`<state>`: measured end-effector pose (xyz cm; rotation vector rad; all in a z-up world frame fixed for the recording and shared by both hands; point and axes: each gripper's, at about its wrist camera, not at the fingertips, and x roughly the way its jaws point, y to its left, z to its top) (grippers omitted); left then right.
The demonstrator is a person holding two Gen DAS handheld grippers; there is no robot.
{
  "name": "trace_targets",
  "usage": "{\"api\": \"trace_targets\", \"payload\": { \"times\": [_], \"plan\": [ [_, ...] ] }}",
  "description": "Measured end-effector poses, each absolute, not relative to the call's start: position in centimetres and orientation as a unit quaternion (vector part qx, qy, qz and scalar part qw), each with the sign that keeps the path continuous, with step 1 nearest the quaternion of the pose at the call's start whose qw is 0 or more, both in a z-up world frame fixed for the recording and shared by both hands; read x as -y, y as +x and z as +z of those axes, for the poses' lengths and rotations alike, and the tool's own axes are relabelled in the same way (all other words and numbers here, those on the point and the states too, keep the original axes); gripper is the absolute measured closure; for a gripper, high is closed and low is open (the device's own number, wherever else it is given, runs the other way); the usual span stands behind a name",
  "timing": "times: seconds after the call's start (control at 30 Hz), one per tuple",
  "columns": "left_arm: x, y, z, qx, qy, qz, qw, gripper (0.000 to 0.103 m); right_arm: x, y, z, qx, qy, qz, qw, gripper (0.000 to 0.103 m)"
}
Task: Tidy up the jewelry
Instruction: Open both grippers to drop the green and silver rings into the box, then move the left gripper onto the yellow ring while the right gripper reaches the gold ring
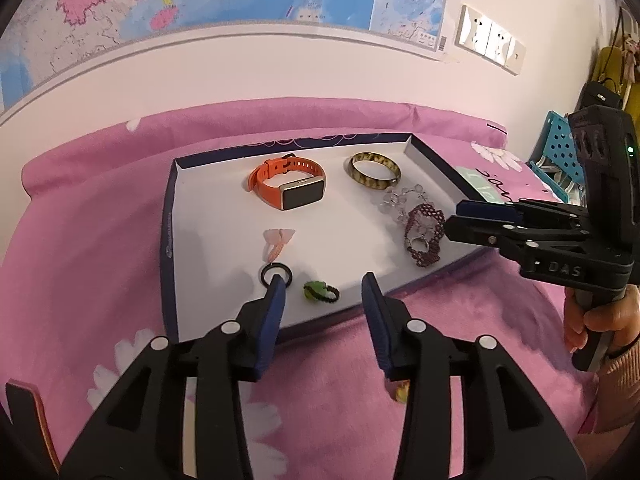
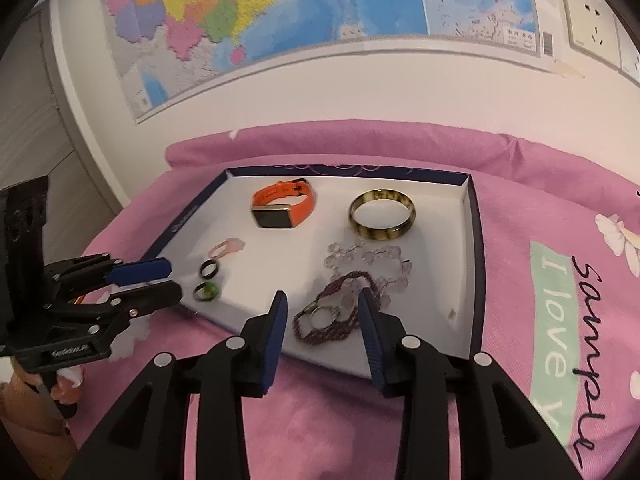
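- White tray floor (image 1: 224,216): bare across the centre and at 9 o'clock.
- Orange watch (image 1: 290,184) and striped bangle (image 1: 374,170): occupy the 12 o'clock edge.
- Bead bracelets (image 2: 340,304): clustered at 3 to 5 o'clock.
- Black ring (image 1: 276,274) and green ring (image 1: 320,291): near the 6 o'clock rim.
- Tray wall (image 2: 478,264): low all round.
- Pink bedspread (image 1: 100,240): clear outside the tray.

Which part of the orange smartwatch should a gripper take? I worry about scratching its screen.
Grip the orange smartwatch by its strap loop behind the screen, coming from above: it lies on its side in the tray, so the loop stands open for one finger inside, one outside.
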<state>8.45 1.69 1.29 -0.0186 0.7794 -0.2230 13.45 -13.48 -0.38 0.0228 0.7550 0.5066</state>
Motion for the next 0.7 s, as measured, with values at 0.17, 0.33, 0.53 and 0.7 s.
{"api": "trace_targets", "payload": {
  "times": [0.17,0.33,0.53,0.7],
  "plan": [
    [-1.7,6.5,1.2,-0.378,-0.008,-0.12,0.918,0.058,13.0,11.2,-0.3,-0.365,-0.009,0.265,0.893,0.065],
    [-1.5,5.1,0.6,-0.384,-0.005,-0.127,0.914,0.057,12.3,9.6,-1.2,-0.376,-0.017,0.284,0.882,0.063],
    [-1.4,4.2,-0.4,-0.398,-0.01,-0.128,0.908,0.057,11.4,8.6,-2.5,-0.395,-0.019,0.298,0.869,0.063],
    [-1.2,3.6,-0.8,-0.404,-0.011,-0.133,0.905,0.054,10.8,8.0,-3.0,-0.401,-0.02,0.306,0.863,0.063]
  ]
}}
